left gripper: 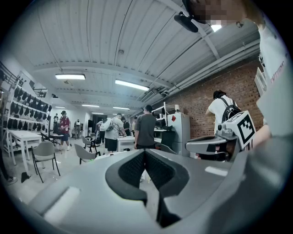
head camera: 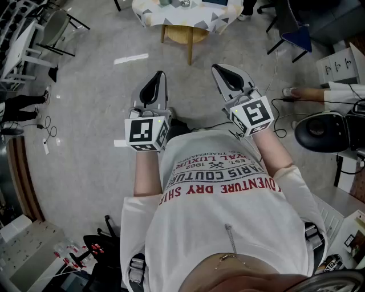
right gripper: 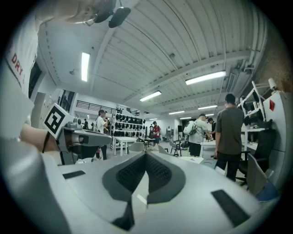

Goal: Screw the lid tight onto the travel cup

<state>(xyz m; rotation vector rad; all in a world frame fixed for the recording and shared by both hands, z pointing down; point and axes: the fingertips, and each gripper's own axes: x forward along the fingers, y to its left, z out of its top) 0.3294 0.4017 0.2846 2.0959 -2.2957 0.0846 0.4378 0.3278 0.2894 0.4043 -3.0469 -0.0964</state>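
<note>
No travel cup or lid shows in any view. In the head view I hold both grippers in front of the chest, side by side above the grey floor. The left gripper (head camera: 160, 75) points forward, jaws shut and empty. The right gripper (head camera: 217, 68) stands beside it, also shut with nothing between its jaws. In the left gripper view the dark pads meet at the left gripper (left gripper: 144, 153), and the right gripper (left gripper: 215, 144) shows off to the right. In the right gripper view the right gripper (right gripper: 145, 156) is closed the same way, with the left gripper (right gripper: 81, 137) at the left.
A table with a patterned cloth (head camera: 188, 17) stands ahead, a wooden stool (head camera: 185, 35) under it. Chairs (head camera: 54, 28) stand at the far left and a black round seat (head camera: 328, 131) at the right. A person in a dark shirt (left gripper: 145, 130) and others stand among white tables.
</note>
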